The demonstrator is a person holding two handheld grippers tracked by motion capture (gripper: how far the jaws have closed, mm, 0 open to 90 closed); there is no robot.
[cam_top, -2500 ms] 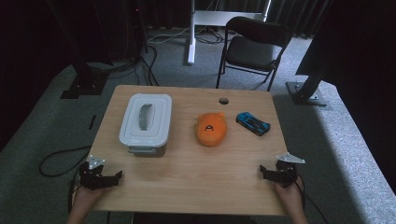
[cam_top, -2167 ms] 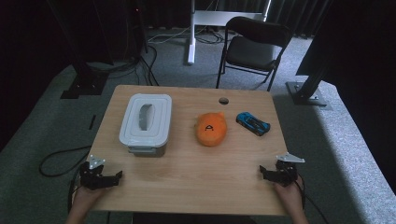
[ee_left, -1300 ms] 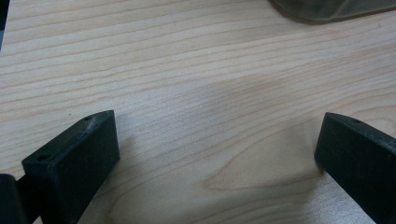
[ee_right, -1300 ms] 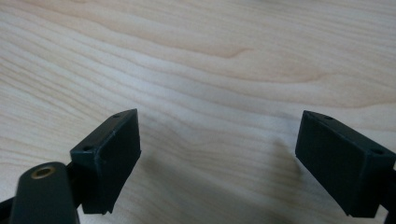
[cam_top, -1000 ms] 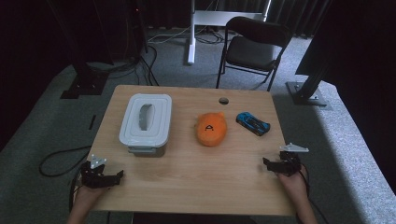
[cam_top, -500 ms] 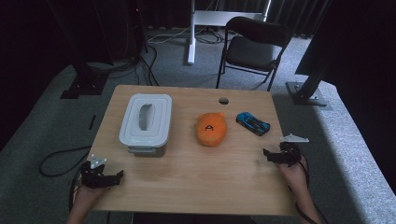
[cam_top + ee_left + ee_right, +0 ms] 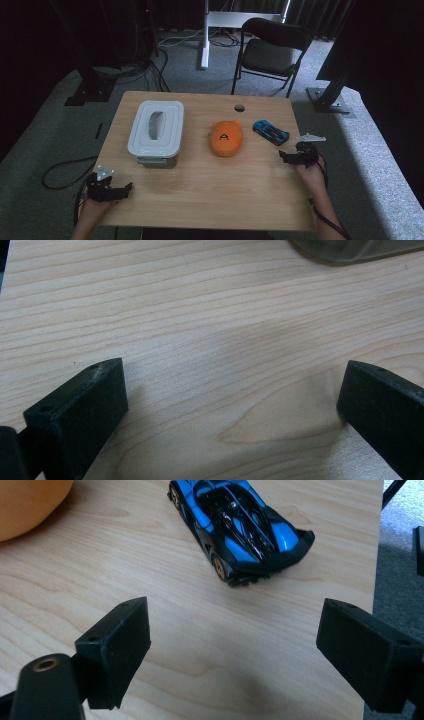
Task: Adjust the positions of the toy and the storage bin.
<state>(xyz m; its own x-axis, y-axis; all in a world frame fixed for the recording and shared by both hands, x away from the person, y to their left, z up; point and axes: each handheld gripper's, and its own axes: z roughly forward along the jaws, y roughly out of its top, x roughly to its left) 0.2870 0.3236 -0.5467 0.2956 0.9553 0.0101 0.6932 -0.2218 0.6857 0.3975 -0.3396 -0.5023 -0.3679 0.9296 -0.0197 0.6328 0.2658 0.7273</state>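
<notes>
A blue and black toy car (image 7: 270,132) (image 7: 240,527) lies near the table's right edge. Just short of its rear, my right gripper (image 7: 289,156) (image 7: 240,640) stands open with bare wood between its jaws. An orange plush toy (image 7: 226,138) (image 7: 27,500) rests in the middle of the table, left of the car. A grey lidded box (image 7: 156,131) sits at the left half. My left gripper (image 7: 122,189) (image 7: 230,410) is open at the front left corner, low over bare tabletop, with the box's edge (image 7: 350,247) far ahead of it.
The wooden table (image 7: 200,200) has a round cable hole (image 7: 239,107) near its far edge. A black chair (image 7: 270,52) and a white stand (image 7: 207,30) are behind the table. Cables (image 7: 65,167) trail on the grey carpet at left.
My right gripper has moved forward along the right edge toward the blue car. My left gripper has stayed put at the front left corner.
</notes>
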